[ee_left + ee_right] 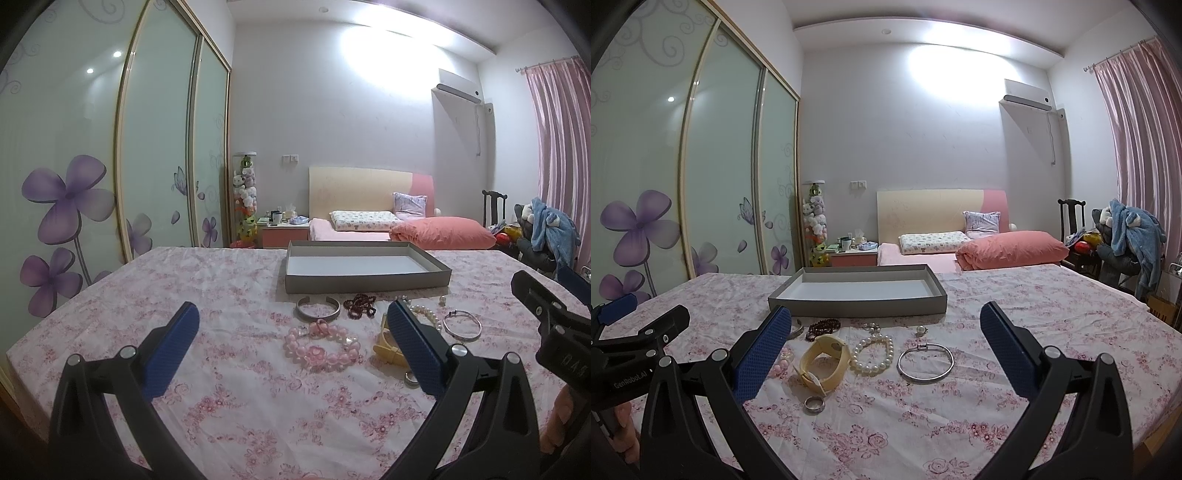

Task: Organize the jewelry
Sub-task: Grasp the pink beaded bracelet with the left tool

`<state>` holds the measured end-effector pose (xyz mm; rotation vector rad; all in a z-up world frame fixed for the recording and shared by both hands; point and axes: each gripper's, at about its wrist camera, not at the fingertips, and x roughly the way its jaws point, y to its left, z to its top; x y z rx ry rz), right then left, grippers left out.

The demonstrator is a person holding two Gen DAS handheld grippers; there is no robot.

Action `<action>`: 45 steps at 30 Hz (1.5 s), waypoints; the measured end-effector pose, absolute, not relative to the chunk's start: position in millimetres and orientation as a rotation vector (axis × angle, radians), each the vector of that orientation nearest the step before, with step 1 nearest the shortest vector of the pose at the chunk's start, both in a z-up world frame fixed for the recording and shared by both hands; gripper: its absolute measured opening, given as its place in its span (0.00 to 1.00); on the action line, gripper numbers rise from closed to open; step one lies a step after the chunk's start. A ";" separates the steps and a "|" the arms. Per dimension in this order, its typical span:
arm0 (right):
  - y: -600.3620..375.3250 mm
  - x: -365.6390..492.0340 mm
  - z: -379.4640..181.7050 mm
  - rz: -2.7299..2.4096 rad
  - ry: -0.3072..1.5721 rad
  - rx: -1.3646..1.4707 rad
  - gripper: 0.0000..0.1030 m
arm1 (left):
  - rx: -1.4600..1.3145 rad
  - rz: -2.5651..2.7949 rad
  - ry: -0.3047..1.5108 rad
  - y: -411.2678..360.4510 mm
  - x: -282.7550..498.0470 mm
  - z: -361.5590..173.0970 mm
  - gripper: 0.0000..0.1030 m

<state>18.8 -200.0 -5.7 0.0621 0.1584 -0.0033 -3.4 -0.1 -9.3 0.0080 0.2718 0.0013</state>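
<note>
Floral pink bedspread (pixel 1015 332) covered near surface. Sliding wardrobe (pixel 701 166) at left, frosted doors w/ purple flower print. Bed headboard (pixel 931 210) against far wall; salmon duvet (pixel 1012 249) and patterned pillow (pixel 934 242) on bed. Nightstand (pixel 853 258) beside it, cluttered. Wall AC unit (pixel 1027 94) upper right. Pink curtains (pixel 1137 147). Chair (pixel 1071 218) w/ blue garment (pixel 1134 229) nearby.

Shallow grey cardboard tray (pixel 857 306), white inside, empty, flat on the floral cloth. Just in front of it: open silver cuff bangle (pixel 318 308), dark red bead bracelet (pixel 360 305), white pearl bracelet (pixel 872 354), thin silver hoop bangle (pixel 925 362), single pearl earring (pixel 921 329), pink bead flower bracelet (pixel 321 346), cream watch strap (pixel 823 363) curled on edge, silver ring (pixel 814 404) nearest.
</note>
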 end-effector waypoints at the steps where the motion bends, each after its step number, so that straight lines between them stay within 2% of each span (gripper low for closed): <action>1: -200.5 18.3 -6.4 -0.004 0.160 0.063 0.98 | 0.011 0.002 0.277 -0.2 3.2 -10.5 0.96; 6: -206.5 28.3 -19.5 -0.010 0.178 0.071 0.98 | 0.048 -0.002 0.358 -0.6 26.1 -11.9 0.96; 12: -212.0 37.0 -18.7 -0.021 0.210 0.089 0.98 | 0.053 -0.059 0.572 4.3 78.3 -22.7 0.96; 22: -221.6 51.5 -19.9 -0.031 0.261 0.110 0.98 | 0.031 -0.102 0.870 7.7 153.4 -64.5 0.65; 32: -224.7 67.1 -20.6 -0.022 0.312 0.125 0.98 | 0.025 -0.104 0.911 6.7 174.1 -73.7 0.37; 34: -227.1 70.9 -20.3 -0.016 0.328 0.134 0.98 | 0.032 -0.093 0.906 7.2 175.8 -73.5 0.27; 36: -231.3 75.8 -21.0 -0.003 0.354 0.155 0.98 | 0.034 -0.083 0.901 8.6 178.9 -73.7 0.20; 38: -234.6 82.2 -22.0 0.006 0.388 0.168 0.98 | 0.026 -0.090 0.901 11.1 179.3 -73.3 0.16; 45: -243.5 117.5 -25.4 0.031 0.566 0.156 0.98 | 0.039 -0.086 0.897 22.9 180.9 -71.5 0.14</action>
